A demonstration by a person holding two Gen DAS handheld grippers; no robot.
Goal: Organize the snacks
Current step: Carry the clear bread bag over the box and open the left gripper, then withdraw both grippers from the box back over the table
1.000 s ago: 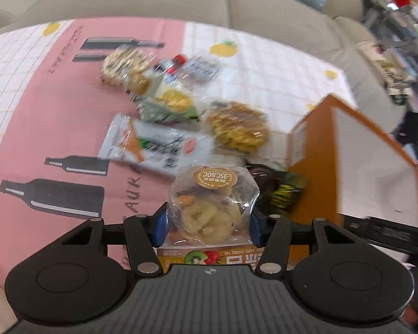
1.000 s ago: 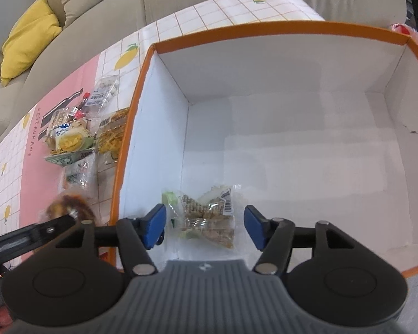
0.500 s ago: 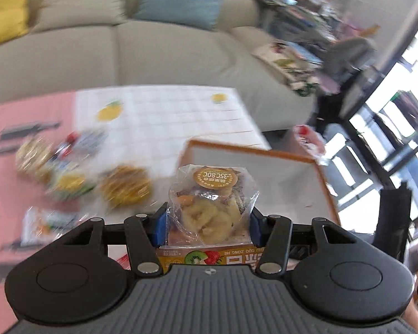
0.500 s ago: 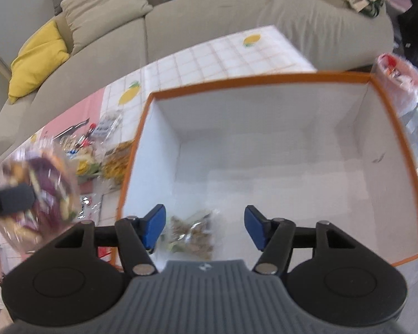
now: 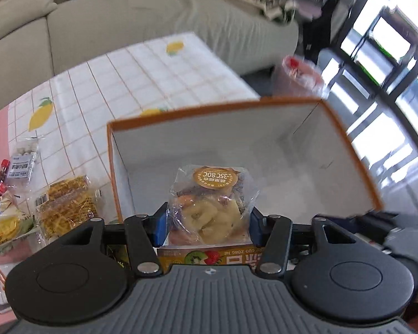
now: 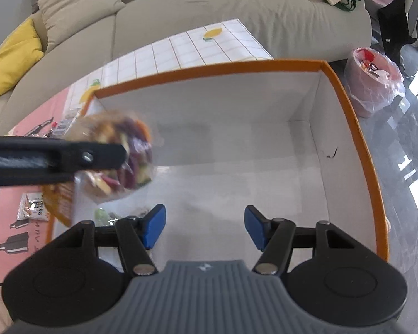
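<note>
With our left gripper (image 5: pixel 207 224) clamped on the fruit bag (image 5: pixel 210 211) above the box (image 5: pixel 348 150), we judged it best to lower well inside before letting go, our right gripper (image 6: pixel 203 229) agape and empty.

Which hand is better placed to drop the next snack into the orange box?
Left. Its claw is shut on a bag of dried fruit held over the box, while the right claw hangs open with nothing between its pads.
</note>
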